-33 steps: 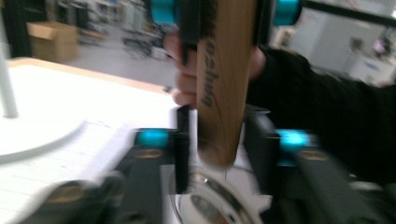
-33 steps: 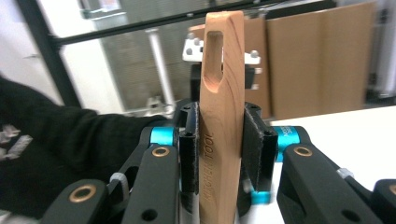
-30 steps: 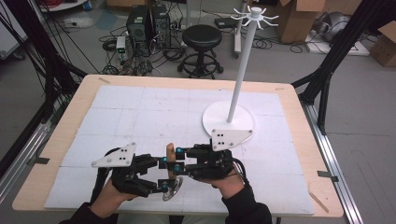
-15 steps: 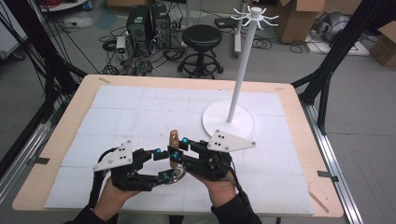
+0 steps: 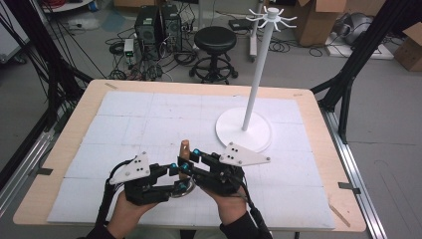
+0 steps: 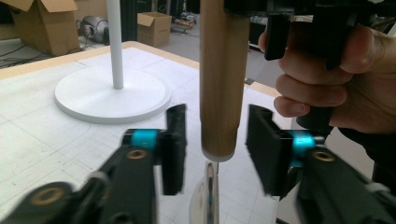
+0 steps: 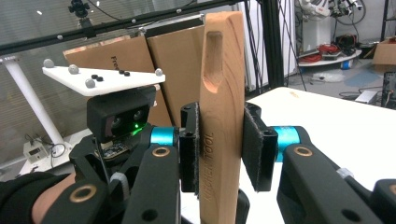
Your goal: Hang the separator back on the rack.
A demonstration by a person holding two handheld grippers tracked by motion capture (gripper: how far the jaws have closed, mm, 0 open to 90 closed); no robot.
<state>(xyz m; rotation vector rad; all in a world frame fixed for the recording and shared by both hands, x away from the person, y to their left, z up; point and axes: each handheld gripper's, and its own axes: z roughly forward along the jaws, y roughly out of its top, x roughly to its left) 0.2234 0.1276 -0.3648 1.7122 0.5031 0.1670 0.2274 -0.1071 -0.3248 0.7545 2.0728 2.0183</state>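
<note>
A kitchen tool with a wooden handle (image 5: 184, 149) and a metal lower end (image 5: 185, 188) stands upright near the table's front edge. My right gripper (image 5: 190, 158) is shut on the handle (image 7: 222, 93), both pads pressed flat against its sides. My left gripper (image 5: 178, 175) faces it from the left. In the left gripper view its jaws (image 6: 218, 144) straddle the handle's lower end (image 6: 223, 70). They have just been closing, and a narrow gap still shows on each side. The metal part (image 6: 210, 196) hangs just below the handle.
A white stand with a round base (image 5: 244, 130), a tall pole (image 5: 256, 74) and hooks on top rises at the right rear of the white mat. Wooden table edges frame the mat. A stool, boxes and cables are on the floor beyond.
The left gripper's jaws have narrowed around the lower end of the handle. Both hands have stayed almost in place, and the right gripper keeps its hold.
</note>
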